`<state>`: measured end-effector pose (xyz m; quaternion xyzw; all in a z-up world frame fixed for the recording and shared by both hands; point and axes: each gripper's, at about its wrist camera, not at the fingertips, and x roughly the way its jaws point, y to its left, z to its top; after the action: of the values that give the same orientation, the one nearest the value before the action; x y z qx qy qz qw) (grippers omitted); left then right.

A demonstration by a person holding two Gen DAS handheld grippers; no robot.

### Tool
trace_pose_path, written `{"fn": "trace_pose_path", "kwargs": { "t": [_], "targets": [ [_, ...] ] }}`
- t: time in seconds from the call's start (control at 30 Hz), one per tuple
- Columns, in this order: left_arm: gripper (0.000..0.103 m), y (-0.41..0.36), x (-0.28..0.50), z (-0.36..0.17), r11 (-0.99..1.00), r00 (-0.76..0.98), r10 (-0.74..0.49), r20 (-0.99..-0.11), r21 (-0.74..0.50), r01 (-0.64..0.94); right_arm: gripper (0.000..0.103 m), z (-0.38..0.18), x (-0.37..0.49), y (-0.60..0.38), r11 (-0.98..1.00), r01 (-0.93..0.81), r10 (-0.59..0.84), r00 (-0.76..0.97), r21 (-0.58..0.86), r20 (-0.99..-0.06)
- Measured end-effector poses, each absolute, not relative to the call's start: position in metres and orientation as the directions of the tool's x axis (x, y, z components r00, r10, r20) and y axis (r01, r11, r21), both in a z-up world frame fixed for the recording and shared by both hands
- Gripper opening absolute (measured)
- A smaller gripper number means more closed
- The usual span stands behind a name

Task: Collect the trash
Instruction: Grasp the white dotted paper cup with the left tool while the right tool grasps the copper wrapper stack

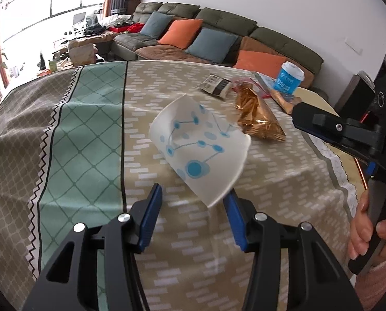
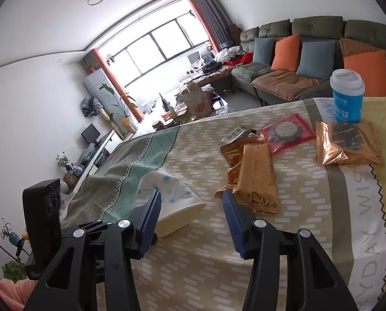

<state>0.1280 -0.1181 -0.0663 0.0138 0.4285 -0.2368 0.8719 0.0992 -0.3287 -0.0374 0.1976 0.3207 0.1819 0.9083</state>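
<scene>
Left gripper (image 1: 193, 194) is spread with nothing pinched, its blue pads (image 1: 151, 215) just short of a flattened paper cup (image 1: 200, 145) lying on the tablecloth (image 1: 89, 134). Right gripper (image 2: 190, 197) is spread too, empty, between that cup (image 2: 167, 191) and a gold wrapper (image 2: 252, 176). Further on lie a dark packet (image 2: 235, 134), a red packet (image 2: 287, 132) and a second gold wrapper (image 2: 348, 142). A lidded blue cup (image 2: 347, 96) stands upright at the far edge, a sofa (image 2: 309, 51) behind
</scene>
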Motion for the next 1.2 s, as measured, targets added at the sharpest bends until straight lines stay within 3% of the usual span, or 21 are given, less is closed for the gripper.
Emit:
{"fn": "trace_pose_path", "kwargs": {
  "t": [0.17, 0.5, 0.63, 0.73, 0.87, 0.97, 1.2],
  "targets": [
    [0.049, -0.108, 0.131, -0.064, 0.908, 0.559, -0.377, -0.738, -0.176, 0.38, 0.054, -0.04, 0.107, -0.339, 0.871, -0.172, 0.424, 0.734, 0.459, -0.53],
    [0.033, -0.09, 0.134, -0.058, 0.915, 0.59, -0.381, -0.711, -0.201, 0.349, 0.065, -0.055, 0.139, -0.356, 0.893, -0.071, 0.36, 0.708, 0.445, -0.608],
    [0.014, -0.088, 0.134, -0.058, 0.907, 0.586, -0.4, -0.705, -0.21, 0.365, 0.066, -0.063, 0.149, -0.358, 0.882, -0.056, 0.375, 0.683, 0.467, -0.627],
    [0.012, -0.088, 0.135, -0.057, 0.905, 0.59, -0.403, -0.699, -0.209, 0.371, 0.066, -0.067, 0.153, -0.357, 0.881, -0.05, 0.379, 0.67, 0.47, -0.639],
    [0.009, -0.085, 0.132, -0.053, 0.902, 0.602, -0.41, -0.685, -0.206, 0.38, 0.058, -0.072, 0.157, -0.356, 0.881, -0.043, 0.382, 0.651, 0.472, -0.655],
    [0.009, -0.083, 0.13, -0.052, 0.899, 0.605, -0.418, -0.678, -0.209, 0.386, 0.045, -0.073, 0.157, -0.356, 0.879, -0.041, 0.387, 0.646, 0.476, -0.658],
    [0.008, -0.071, 0.122, -0.048, 0.893, 0.612, -0.436, -0.66, -0.23, 0.388, 0.037, -0.068, 0.151, -0.348, 0.885, -0.075, 0.392, 0.65, 0.459, -0.651]
  ]
}}
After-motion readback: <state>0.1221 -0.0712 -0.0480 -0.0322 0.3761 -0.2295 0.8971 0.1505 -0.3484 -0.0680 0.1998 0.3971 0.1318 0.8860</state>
